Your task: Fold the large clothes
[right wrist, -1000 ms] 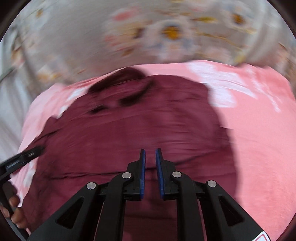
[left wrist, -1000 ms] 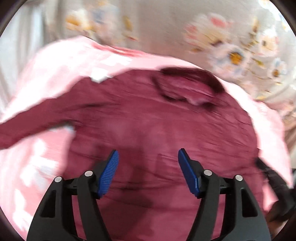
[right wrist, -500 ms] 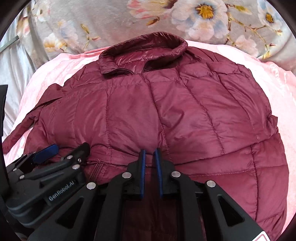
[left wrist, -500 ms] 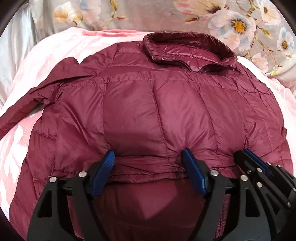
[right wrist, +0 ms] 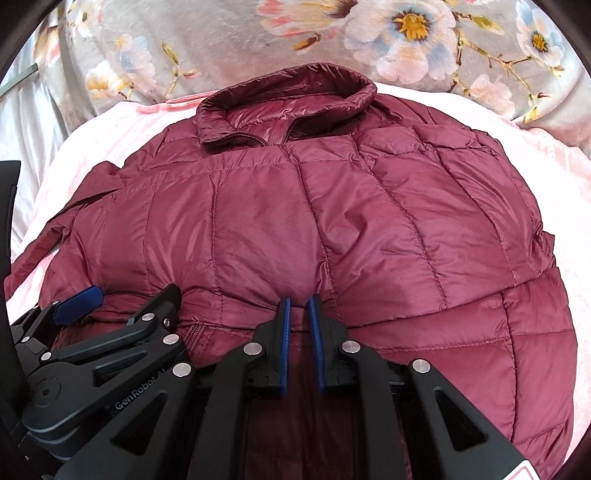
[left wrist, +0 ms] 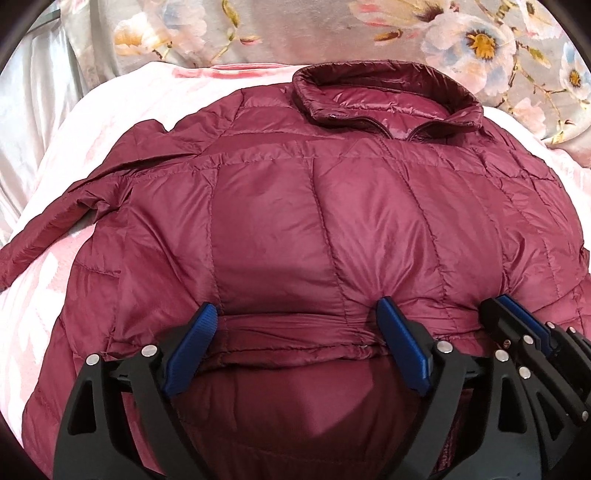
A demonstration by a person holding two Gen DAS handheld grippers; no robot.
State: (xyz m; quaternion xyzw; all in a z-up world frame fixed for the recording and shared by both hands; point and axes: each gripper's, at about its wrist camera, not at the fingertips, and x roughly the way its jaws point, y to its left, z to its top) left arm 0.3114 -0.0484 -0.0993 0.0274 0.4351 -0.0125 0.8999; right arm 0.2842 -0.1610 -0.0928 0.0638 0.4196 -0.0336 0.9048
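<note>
A maroon quilted jacket (left wrist: 332,206) (right wrist: 351,206) lies flat on a pink blanket (left wrist: 110,122), collar (left wrist: 388,92) at the far side. Its lower part is folded up over the body, and the hem edge lies just in front of both grippers. My left gripper (left wrist: 295,308) rests on that fold with its jaws opening wide; the hem lies loose between the blue pads. My right gripper (right wrist: 299,301) sits close beside it on the right, its pads nearly together and pinching the hem fold. Each gripper shows in the other's view: the right gripper (left wrist: 506,301), the left gripper (right wrist: 133,291).
One sleeve (left wrist: 55,229) stretches out to the left over the blanket. A grey floral cloth (left wrist: 295,33) (right wrist: 332,44) runs behind the collar. Pale sheet (left wrist: 33,110) covers the far left. Bare pink blanket (right wrist: 554,177) shows on the right.
Both grippers came down onto the jacket with the hem, and the picture went from blurred to sharp. The left jaws have spread wider. The right jaws keep the same narrow gap.
</note>
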